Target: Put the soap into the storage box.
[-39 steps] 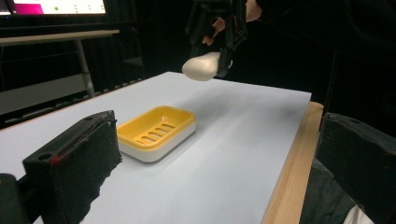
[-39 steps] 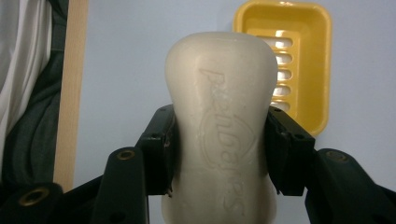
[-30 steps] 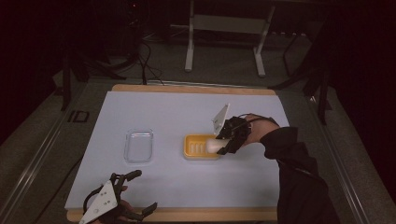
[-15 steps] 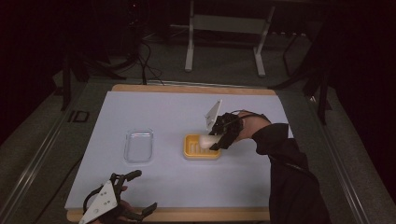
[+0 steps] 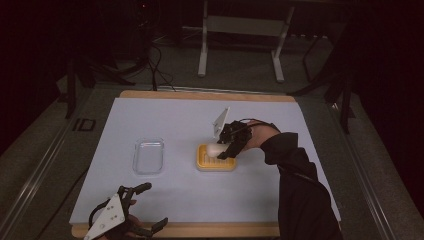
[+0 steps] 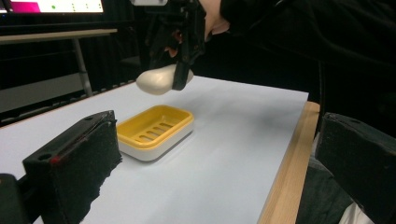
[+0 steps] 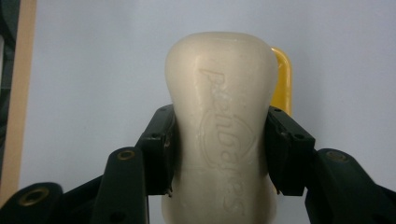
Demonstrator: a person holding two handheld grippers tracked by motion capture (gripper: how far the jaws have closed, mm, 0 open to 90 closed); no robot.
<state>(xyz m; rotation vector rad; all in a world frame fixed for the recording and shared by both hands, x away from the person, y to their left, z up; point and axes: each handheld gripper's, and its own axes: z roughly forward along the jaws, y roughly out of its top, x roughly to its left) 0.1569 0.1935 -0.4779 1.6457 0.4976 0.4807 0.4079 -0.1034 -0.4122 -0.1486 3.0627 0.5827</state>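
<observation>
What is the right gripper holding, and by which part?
The right gripper is holding a bar of soap, jaws clamped on its two long sides near the middle.

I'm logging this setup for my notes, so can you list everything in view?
soap bar: one, cream white, clamped in the right gripper above the soap dish
soap dish: one, yellow, middle of the table
clear tray: one, see-through, left of the soap dish
table: one, pale top with wooden edge
metal stand: one, grey, on the floor behind the table
right gripper: one, black, over the soap dish
left gripper: one, black, jaws apart, at the near edge
sleeve: one, black, right arm
</observation>
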